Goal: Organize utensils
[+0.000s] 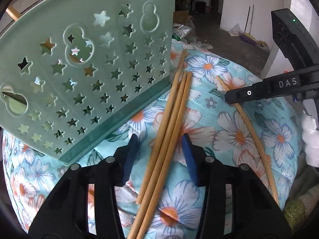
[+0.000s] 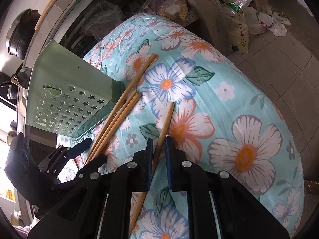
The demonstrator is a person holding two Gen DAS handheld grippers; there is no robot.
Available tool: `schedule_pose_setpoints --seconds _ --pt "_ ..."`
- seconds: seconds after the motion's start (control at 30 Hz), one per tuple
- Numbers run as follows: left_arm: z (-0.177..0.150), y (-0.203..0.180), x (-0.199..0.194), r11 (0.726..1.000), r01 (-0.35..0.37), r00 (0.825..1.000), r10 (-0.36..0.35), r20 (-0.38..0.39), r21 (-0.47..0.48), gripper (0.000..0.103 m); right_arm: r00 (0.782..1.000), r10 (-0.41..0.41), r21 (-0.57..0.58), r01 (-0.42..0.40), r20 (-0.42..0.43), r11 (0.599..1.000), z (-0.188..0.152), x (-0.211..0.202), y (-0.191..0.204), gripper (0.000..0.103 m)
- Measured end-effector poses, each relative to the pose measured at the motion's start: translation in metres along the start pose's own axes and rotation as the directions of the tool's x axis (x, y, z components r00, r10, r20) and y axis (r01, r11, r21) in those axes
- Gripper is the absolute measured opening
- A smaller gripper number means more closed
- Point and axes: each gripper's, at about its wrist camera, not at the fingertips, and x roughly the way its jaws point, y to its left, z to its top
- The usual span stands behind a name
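Observation:
Three wooden chopsticks (image 1: 169,131) lie side by side on the floral cloth (image 1: 239,131), their far ends beside a pale green utensil holder (image 1: 79,69) with star cut-outs that lies tipped on the cloth. My left gripper (image 1: 160,155) straddles this bundle, and its blue pads stand a little clear of the wood on both sides. A single chopstick (image 2: 166,123) lies apart to the right. My right gripper (image 2: 159,149) is shut on it near its middle. The right wrist view also shows the holder (image 2: 65,99), the bundle (image 2: 117,115) and the left gripper (image 2: 89,153).
The cloth covers a rounded table that drops away at the right (image 2: 289,159). Plastic bags (image 2: 239,20) sit on the tiled floor beyond. A dark pot (image 2: 20,33) stands on a counter to the left. White fluff (image 1: 311,139) lies at the table's right edge.

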Motion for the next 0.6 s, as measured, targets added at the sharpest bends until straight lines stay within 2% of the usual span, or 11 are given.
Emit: schedule_pose_setpoints --seconds 0.03,0.07,0.13,0.27,0.6 --pt "-0.001 0.000 0.000 1.000 0.007 1.000 -0.007 0.001 0.006 0.025 1.000 0.004 0.003 -0.004 0.000 1.000 0.000 0.000 0.000 0.012" --pt "-0.001 -0.002 -0.001 1.000 0.007 1.000 -0.007 0.002 0.015 0.024 1.000 0.008 0.007 -0.008 0.000 1.000 0.000 0.000 -0.001 0.012" --pt "-0.004 -0.004 -0.002 0.999 0.006 1.000 -0.006 0.001 0.047 0.014 1.000 0.016 0.013 -0.016 0.001 1.000 0.000 0.000 -0.002 0.012" --pt "-0.014 -0.013 -0.010 0.994 0.013 1.000 -0.012 -0.007 0.109 0.012 1.000 0.029 0.021 -0.029 0.001 0.999 0.000 0.001 -0.004 0.012" --pt "-0.043 -0.019 -0.038 0.980 0.092 0.994 -0.080 -0.078 0.174 0.012 0.999 0.045 0.027 -0.045 0.002 0.999 0.000 0.001 -0.007 0.012"
